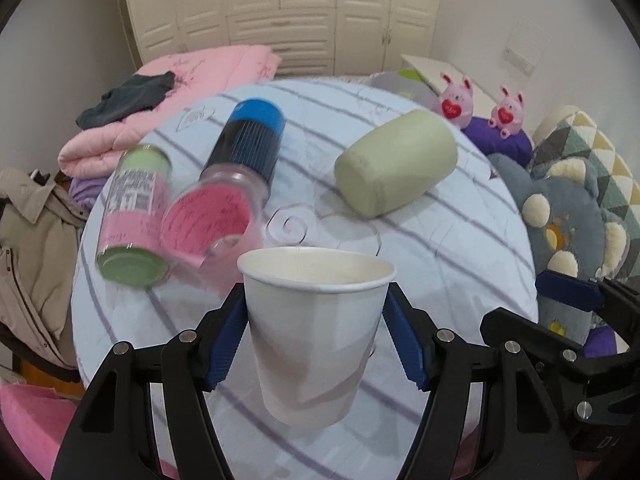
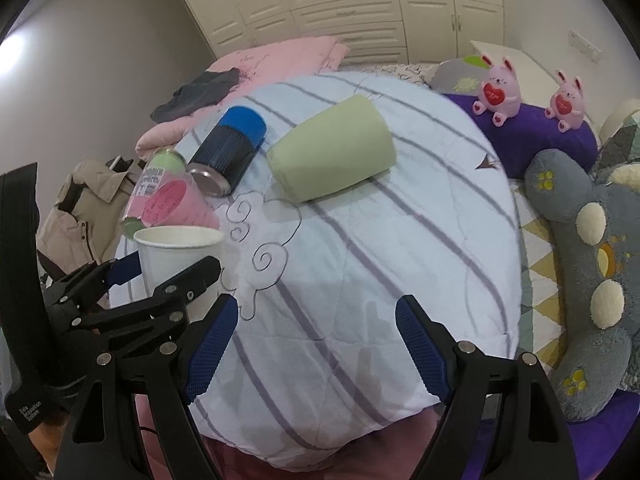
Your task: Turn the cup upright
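Observation:
My left gripper [image 1: 316, 320] is shut on a white paper cup [image 1: 314, 328] and holds it upright, mouth up, above the striped quilt [image 1: 420, 280]. The cup also shows in the right wrist view [image 2: 176, 256], at the left between the left gripper's fingers. My right gripper [image 2: 316, 340] is open and empty over the quilt's near edge. A pale green cup [image 2: 332, 156] lies on its side further back, also in the left wrist view [image 1: 396, 162].
A blue-capped bottle [image 1: 250, 140], a clear cup with pink paper [image 1: 212, 228] and a pink-and-green can [image 1: 134, 216] lie on the quilt's left. A pink blanket [image 1: 192, 88] is behind. Plush toys [image 2: 592, 280] and pink bunnies [image 2: 496, 88] sit at right.

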`<state>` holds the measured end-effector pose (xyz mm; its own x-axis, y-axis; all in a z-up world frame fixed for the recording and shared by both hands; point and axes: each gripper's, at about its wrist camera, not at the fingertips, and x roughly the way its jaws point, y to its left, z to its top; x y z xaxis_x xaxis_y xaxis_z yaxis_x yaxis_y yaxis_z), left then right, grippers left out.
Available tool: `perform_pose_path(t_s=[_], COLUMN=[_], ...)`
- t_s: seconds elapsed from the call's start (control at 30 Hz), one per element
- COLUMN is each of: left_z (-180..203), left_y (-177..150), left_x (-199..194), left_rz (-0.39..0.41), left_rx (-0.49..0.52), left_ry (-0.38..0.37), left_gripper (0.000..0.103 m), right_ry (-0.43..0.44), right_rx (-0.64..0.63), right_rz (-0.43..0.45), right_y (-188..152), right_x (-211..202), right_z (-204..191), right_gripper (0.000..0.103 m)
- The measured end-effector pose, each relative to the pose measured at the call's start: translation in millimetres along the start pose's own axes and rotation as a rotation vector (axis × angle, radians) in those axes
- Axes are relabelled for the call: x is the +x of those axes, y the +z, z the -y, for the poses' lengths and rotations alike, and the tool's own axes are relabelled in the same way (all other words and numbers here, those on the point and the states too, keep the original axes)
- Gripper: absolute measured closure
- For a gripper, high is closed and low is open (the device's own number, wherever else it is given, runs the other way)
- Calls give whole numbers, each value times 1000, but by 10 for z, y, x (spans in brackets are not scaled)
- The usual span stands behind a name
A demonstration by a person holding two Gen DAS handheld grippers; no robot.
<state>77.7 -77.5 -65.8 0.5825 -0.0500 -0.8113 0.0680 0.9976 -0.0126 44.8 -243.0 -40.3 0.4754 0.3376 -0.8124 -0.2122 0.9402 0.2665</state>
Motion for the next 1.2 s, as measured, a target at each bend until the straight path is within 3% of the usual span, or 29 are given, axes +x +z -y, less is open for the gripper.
perform_pose_path(t_s=[0.33,0.63,1.1,1.17,1.2], left_z=[148,68,-74,-115,-123], left_y=[152,22,-131,-58,2], left_x=[50,236,114,87,90], left_rz=[110,37,24,24,16], left_rx=[-13,-16,-34,-50,-53], left_ry=[-45,-33,-76,-79,-79], left_gripper=[35,34,34,30,20], right_ry=[-53,-59,-75,-70,-67], right_rx=[20,-9,-49,-53,-50], right_rz=[44,18,9,11,16], right_y=[105,106,50,54,61], right_x=[-86,-14,-43,-64,-80], right_z=[181,111,-64,-85,-86], right_gripper=[20,20,20,20,20])
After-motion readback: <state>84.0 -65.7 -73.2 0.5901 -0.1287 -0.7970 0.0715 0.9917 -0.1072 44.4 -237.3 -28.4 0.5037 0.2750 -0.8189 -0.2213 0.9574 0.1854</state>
